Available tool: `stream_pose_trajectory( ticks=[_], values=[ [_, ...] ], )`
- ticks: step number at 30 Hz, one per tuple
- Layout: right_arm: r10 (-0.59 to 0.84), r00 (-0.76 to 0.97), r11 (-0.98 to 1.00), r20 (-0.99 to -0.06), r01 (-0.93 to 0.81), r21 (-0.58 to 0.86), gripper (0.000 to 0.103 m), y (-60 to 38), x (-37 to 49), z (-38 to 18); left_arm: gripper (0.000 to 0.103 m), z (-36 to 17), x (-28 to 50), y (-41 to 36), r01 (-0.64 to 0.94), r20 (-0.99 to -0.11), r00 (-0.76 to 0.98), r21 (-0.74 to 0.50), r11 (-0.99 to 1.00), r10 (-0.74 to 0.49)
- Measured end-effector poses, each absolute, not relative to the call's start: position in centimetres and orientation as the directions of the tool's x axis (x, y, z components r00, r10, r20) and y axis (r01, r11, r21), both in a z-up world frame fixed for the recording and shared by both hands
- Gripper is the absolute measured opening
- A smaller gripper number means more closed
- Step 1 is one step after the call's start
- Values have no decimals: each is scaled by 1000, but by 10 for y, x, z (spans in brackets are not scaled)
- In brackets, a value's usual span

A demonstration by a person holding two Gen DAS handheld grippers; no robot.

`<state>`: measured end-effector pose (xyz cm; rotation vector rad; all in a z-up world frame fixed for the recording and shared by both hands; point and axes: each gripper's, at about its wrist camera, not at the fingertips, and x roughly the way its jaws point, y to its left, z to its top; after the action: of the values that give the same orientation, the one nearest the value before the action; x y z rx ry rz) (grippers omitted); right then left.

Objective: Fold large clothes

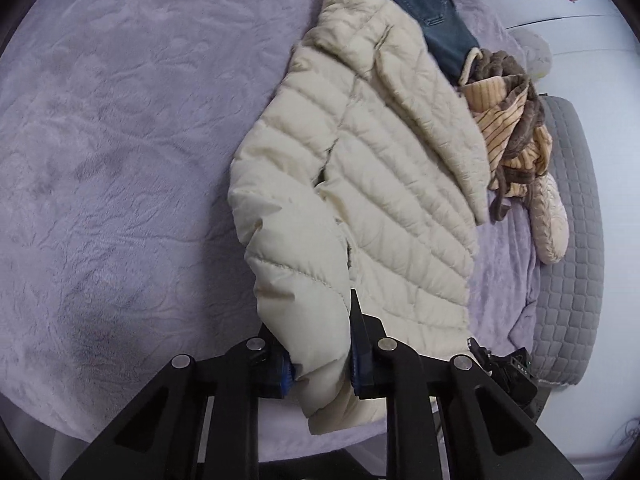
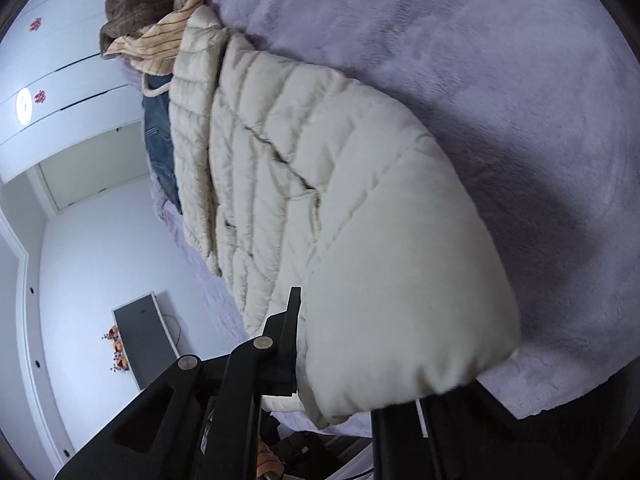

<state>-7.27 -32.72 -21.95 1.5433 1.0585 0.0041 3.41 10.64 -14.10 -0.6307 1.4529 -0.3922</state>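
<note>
Black tongs grip a cream quilted puffer jacket (image 1: 384, 184): the left gripper (image 1: 320, 364) pinches a sleeve cuff, the right gripper (image 2: 360, 360) clamps padded fabric, one finger hidden. The jacket lies across a lilac blanket (image 1: 120, 160); jeans (image 1: 424, 4) and a striped garment (image 1: 508, 120) sit beyond it, near the far edge

I see a cream quilted jacket (image 1: 384, 184) of smooth, faintly shiny cloth on a matt, plush lilac blanket (image 1: 120, 140).
</note>
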Motion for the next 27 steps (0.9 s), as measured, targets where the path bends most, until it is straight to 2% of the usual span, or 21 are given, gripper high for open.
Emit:
stream_pose_trajectory(
  ticks=[6,15,21,27],
  values=[
    [647,596,196,-476,472,859,13,-346,-22,-171,22,-83,78,96,-94,-747,220,-657,748,-628],
    [667,591,340,-454,301,891,13,-378,75,-109,22,-19,153,71,-26,-709,373,-653,757,-599],
    [647,586,437,-487,239,867,13,-386,132,-86,22,-18,213,63,6,-717,375,-631,775,-587],
    [606,570,533,-555,227,815,13,-385,206,-80,22,-51,279,50,25,-776,325,-565,825,-541]
  ],
)
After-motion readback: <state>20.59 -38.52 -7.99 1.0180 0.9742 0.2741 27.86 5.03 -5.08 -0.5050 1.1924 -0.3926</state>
